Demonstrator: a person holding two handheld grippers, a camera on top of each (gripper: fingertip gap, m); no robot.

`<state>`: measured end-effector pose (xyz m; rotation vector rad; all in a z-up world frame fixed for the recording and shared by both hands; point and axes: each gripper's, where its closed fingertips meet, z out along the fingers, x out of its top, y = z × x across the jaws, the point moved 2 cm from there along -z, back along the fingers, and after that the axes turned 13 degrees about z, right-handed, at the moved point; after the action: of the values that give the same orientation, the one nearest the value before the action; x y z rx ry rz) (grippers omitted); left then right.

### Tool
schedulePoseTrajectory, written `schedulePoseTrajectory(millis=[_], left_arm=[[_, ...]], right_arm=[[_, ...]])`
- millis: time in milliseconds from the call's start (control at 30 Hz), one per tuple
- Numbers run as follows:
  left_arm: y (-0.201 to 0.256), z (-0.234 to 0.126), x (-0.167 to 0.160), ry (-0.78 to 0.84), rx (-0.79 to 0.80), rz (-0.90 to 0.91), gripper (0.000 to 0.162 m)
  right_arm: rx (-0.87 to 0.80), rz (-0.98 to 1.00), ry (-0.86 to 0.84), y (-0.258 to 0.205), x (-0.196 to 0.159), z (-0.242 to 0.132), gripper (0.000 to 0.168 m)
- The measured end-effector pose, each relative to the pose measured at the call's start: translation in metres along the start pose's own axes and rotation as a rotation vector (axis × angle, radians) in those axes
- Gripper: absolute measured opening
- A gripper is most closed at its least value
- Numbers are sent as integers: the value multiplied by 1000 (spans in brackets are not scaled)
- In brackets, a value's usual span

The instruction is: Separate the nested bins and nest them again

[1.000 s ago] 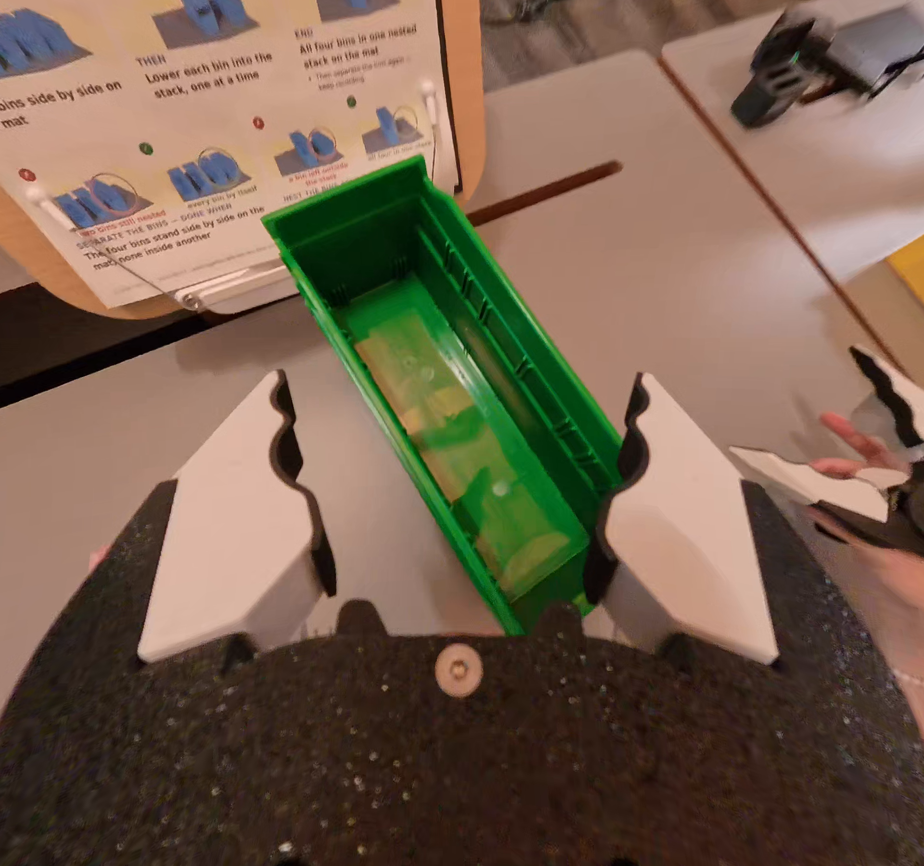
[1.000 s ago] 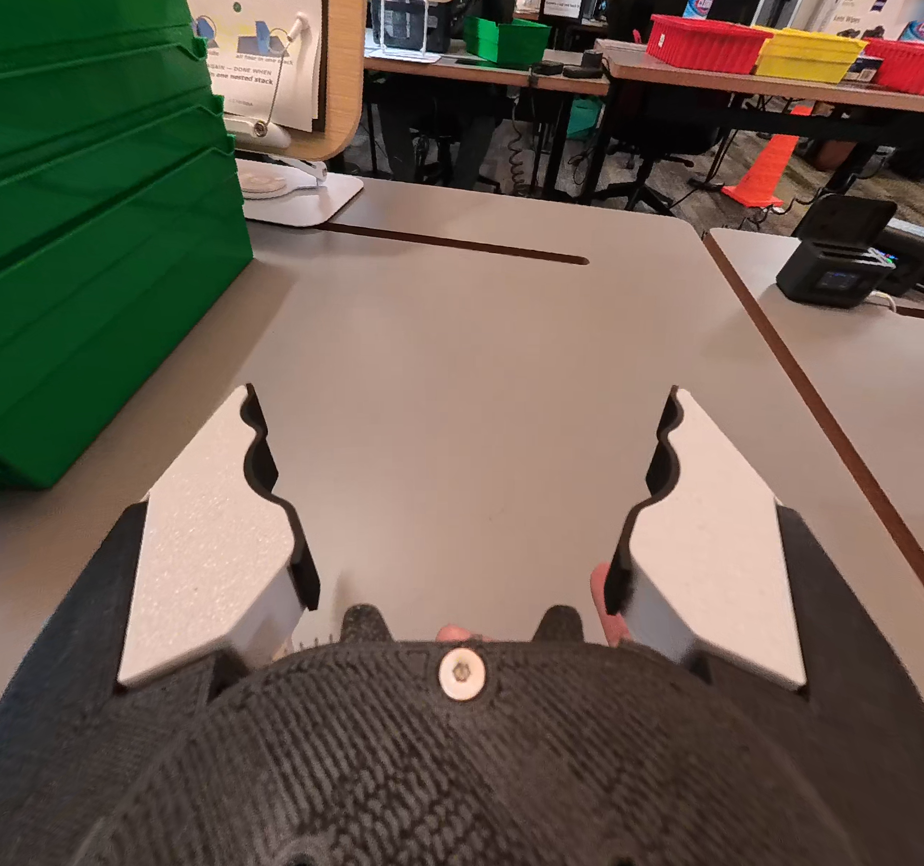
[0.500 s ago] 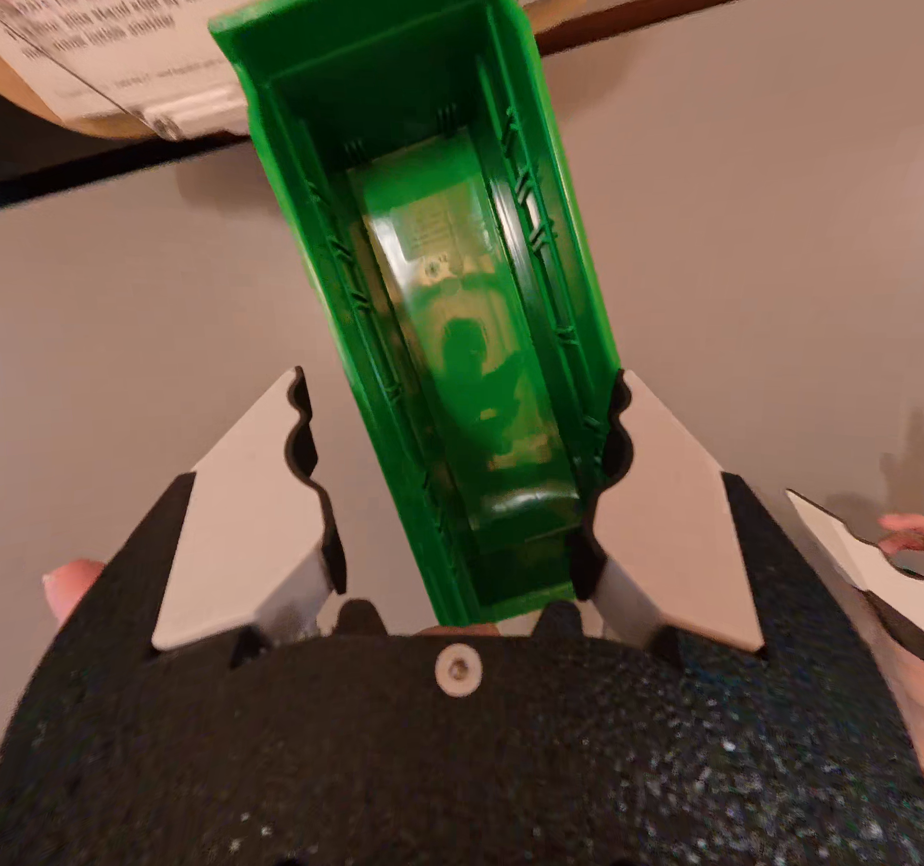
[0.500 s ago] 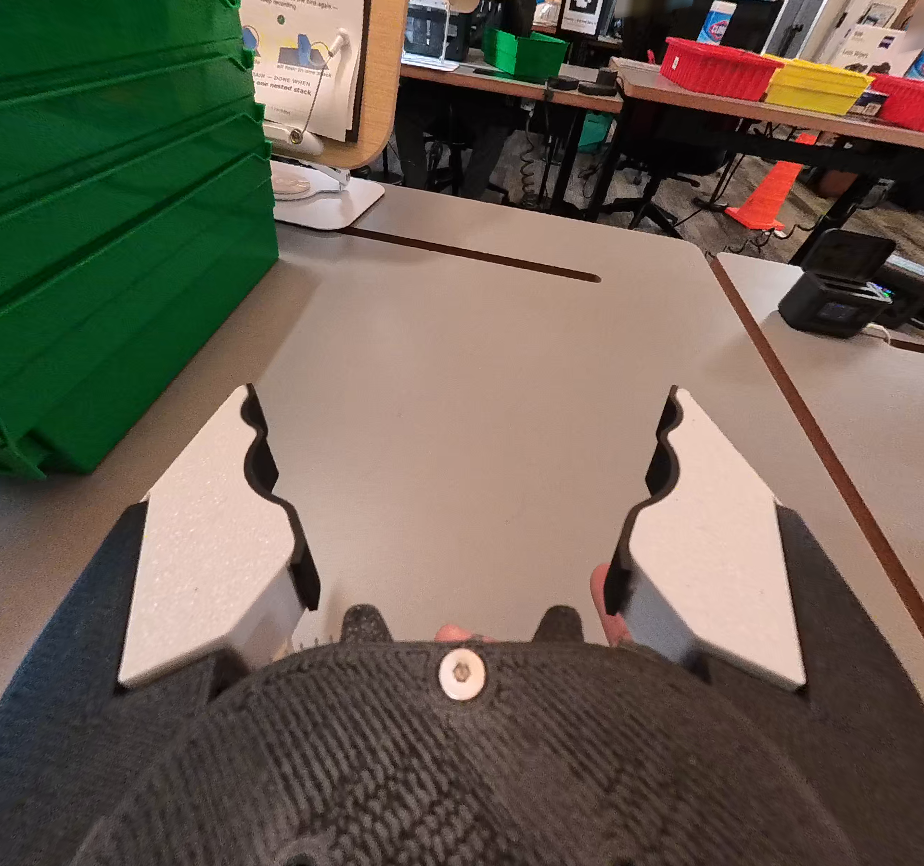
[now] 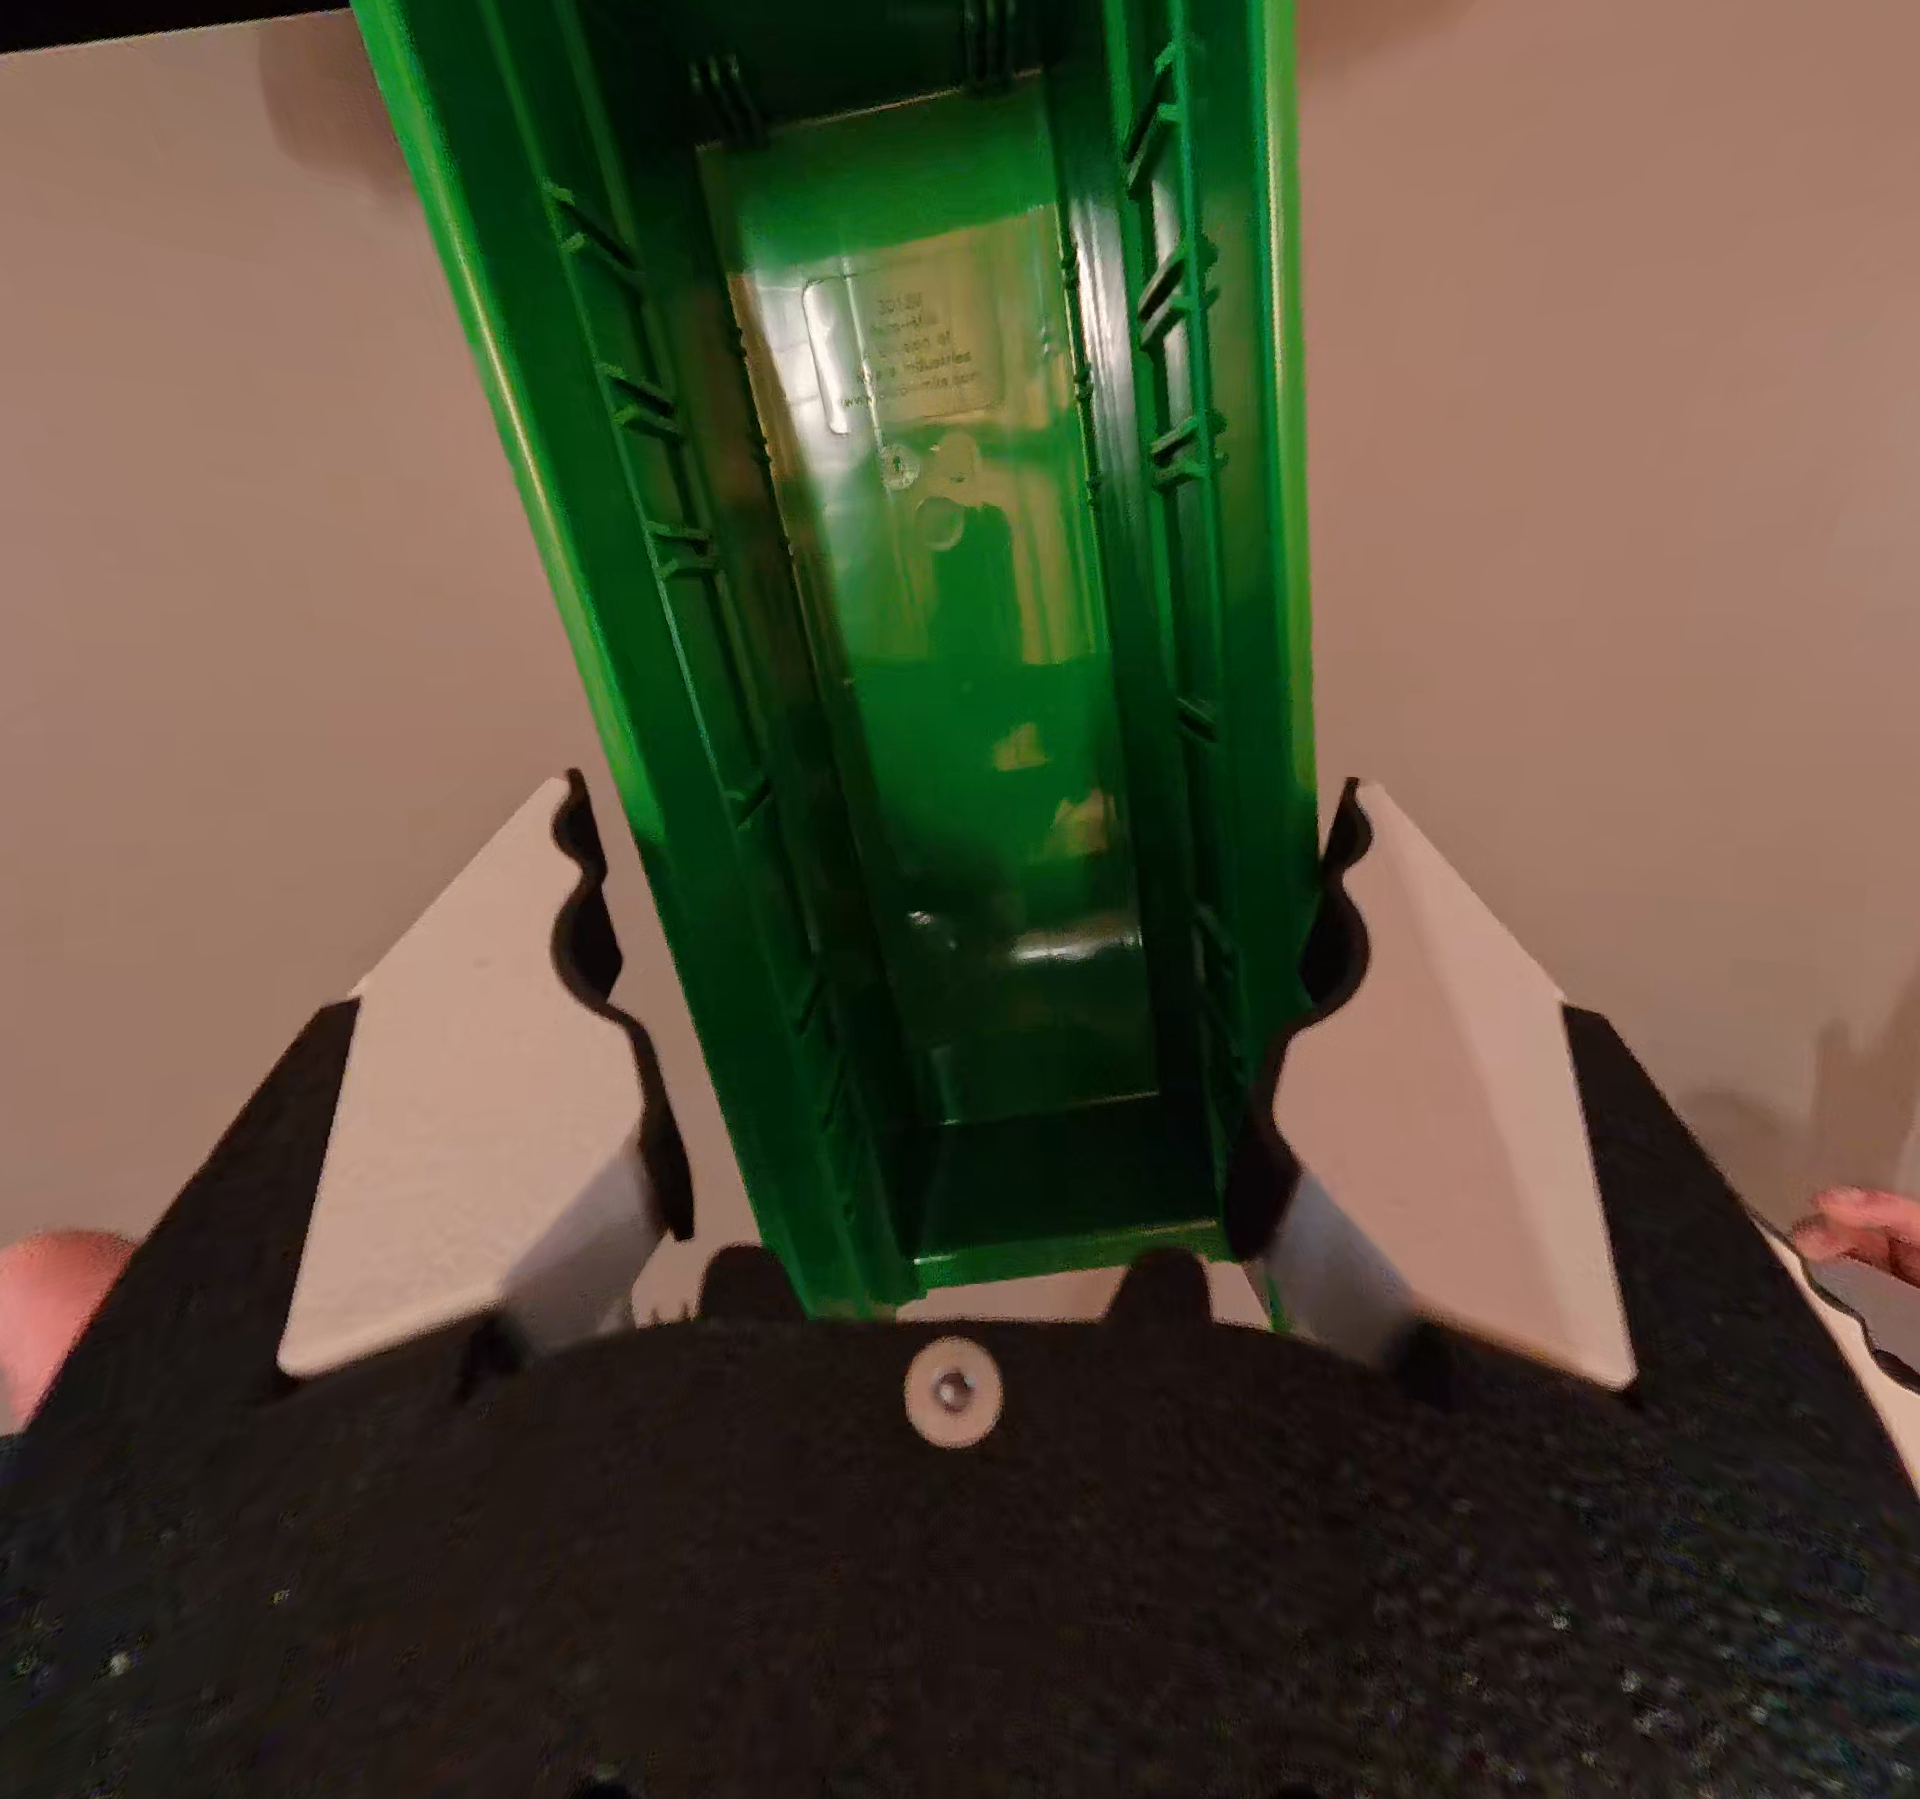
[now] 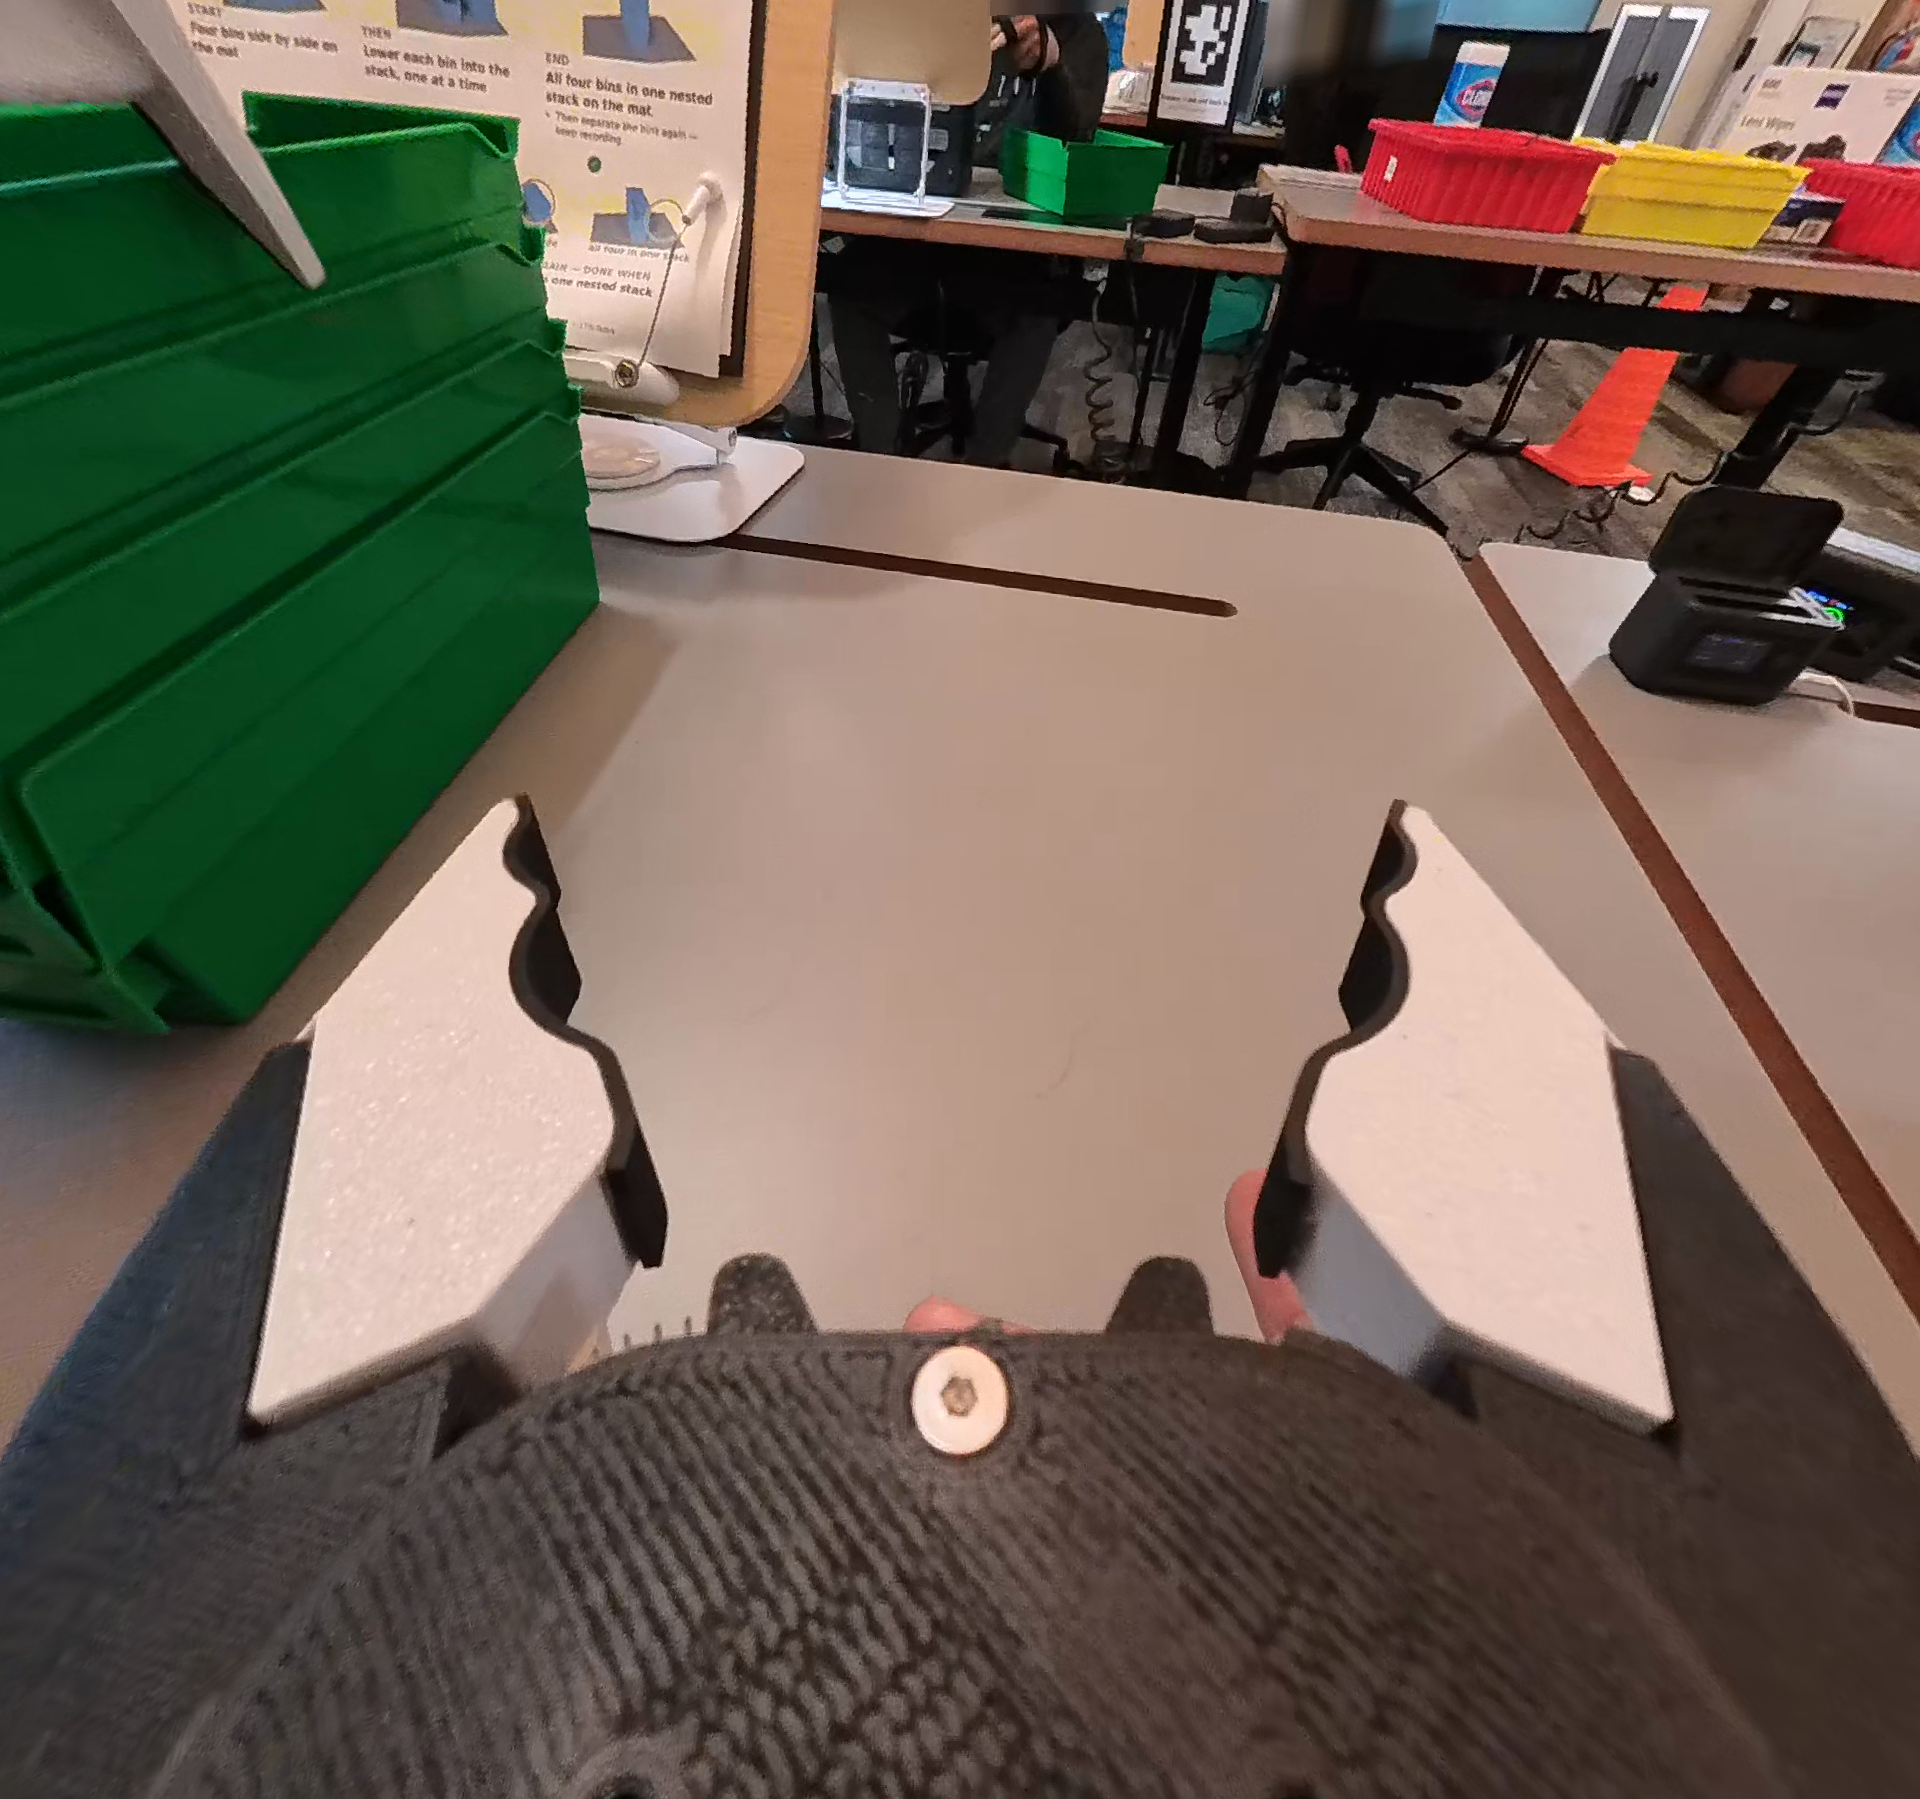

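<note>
A stack of nested green bins (image 5: 935, 606) stands on the grey table (image 5: 208, 606). In the left wrist view I look down into the top bin, which is empty. My left gripper (image 5: 958, 793) is open and straddles the stack's near end. Its right finger (image 5: 1340, 918) lies against the right wall. Its left finger (image 5: 582, 918) stands a little off the left wall. In the right wrist view the stack (image 6: 260, 554) is at the left, with several rims stepped one above another. My right gripper (image 6: 956, 814) is open and empty, low over the bare table to the right of the stack.
An instruction sheet on a wooden board (image 6: 468, 87) stands on a white base (image 6: 686, 482) behind the stack. A dark slot (image 6: 987, 580) crosses the table beyond. A black device (image 6: 1745, 627) sits on the neighbouring table at the right, past a brown seam (image 6: 1662, 866).
My left gripper has come down and forward over the stack, so the bins' near end now lies between its fingers. My right gripper stays open and has drawn back a little from the stack.
</note>
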<state>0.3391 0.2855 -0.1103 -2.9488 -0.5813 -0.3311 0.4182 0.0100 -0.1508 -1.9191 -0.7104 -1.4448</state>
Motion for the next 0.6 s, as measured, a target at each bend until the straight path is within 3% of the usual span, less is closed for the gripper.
schedulePoseTrajectory(millis=[300,600], left_arm=[[6,10,-8,-142,-22,35,136],[4,4,-11,-259,-56,54,112]], right_arm=[[10,4,-22,0,-5,4,149],[21,-3,-47,0,-11,7,149]])
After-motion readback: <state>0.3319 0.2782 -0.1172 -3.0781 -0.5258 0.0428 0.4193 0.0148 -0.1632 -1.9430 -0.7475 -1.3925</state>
